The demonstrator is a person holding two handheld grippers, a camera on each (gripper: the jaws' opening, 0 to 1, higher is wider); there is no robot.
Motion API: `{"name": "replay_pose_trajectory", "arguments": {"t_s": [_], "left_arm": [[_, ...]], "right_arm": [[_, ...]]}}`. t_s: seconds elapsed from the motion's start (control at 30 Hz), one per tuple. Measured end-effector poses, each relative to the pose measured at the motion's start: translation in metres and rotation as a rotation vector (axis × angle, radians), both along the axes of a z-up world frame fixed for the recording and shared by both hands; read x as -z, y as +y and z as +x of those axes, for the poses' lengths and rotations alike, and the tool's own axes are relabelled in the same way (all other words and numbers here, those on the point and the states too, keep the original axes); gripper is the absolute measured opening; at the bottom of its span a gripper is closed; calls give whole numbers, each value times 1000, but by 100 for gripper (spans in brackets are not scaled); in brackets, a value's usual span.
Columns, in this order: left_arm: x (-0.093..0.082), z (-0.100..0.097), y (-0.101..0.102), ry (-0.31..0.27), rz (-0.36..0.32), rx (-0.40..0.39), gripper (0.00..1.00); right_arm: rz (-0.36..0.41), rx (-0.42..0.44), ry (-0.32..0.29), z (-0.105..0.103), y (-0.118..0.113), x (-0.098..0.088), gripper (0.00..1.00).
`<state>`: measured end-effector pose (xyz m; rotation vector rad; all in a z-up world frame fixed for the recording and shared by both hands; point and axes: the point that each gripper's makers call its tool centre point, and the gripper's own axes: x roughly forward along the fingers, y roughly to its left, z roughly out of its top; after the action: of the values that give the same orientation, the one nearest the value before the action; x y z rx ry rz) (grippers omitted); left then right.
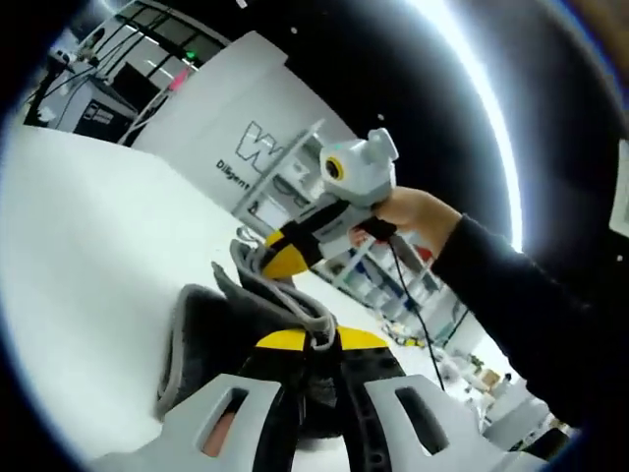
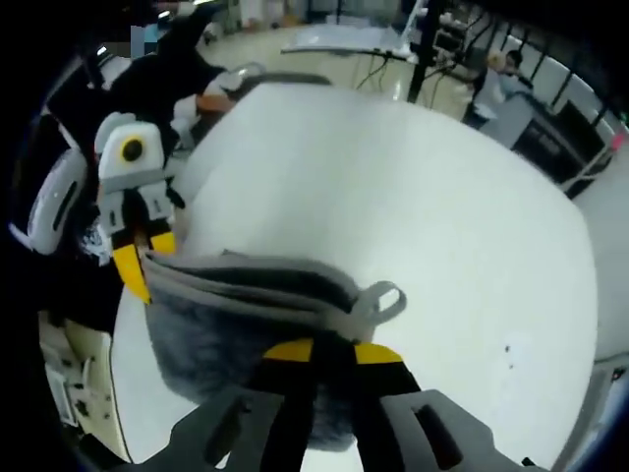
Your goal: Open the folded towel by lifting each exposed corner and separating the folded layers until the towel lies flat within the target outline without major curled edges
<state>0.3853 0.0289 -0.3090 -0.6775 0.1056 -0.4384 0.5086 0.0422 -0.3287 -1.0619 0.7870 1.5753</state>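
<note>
Two hand-held tools grip a grey towel (image 1: 251,315) above a white surface (image 1: 88,256). In the left gripper view, the left tool (image 1: 319,341) has its yellow-tipped jaws pressed together on a bunched edge of the towel, which hangs just ahead of them with its thick folded layers drooping to the left. Beyond it, the right tool (image 1: 280,258) enters from the right, carried by a hand (image 1: 418,214) in a dark sleeve (image 1: 521,295), and its yellow tips pinch the far edge of the same towel. This view also takes in a white board with dark lettering (image 1: 246,147) standing behind the surface.

The right gripper view shows the reverse: the right tool (image 2: 332,351) is closed on the towel (image 2: 236,320) beside a small fabric loop (image 2: 385,300), and the towel stretches leftward to the left tool (image 2: 138,265), whose tips clamp its other end. Here the white surface (image 2: 413,216) spreads wide beyond the tool, with a shelf-lined room (image 2: 511,79) at the far edge.
</note>
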Motion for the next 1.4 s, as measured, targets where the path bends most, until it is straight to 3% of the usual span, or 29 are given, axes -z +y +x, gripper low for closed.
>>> {"name": "replay_pose_trajectory", "arguments": {"t_s": [0.23,0.33,0.8,1.0,1.4], "left_arm": [[-3,2,-8,-24,54,15,8],[-6,4,-12,-42,109,18,8],[-19,5,-24,-89,182,59,8],[-23,3,-33,-119,245,79,8],[-27,-2,-51,-137,268,119,8]], "right_arm": [[33,3,-23,-6,-9,-4,7],[70,17,-36,-2,-12,-8,7],[147,58,-68,-11,-28,-20,7],[167,84,-72,-9,-36,-22,8],[182,119,-93,-4,-54,-28,8]]}}
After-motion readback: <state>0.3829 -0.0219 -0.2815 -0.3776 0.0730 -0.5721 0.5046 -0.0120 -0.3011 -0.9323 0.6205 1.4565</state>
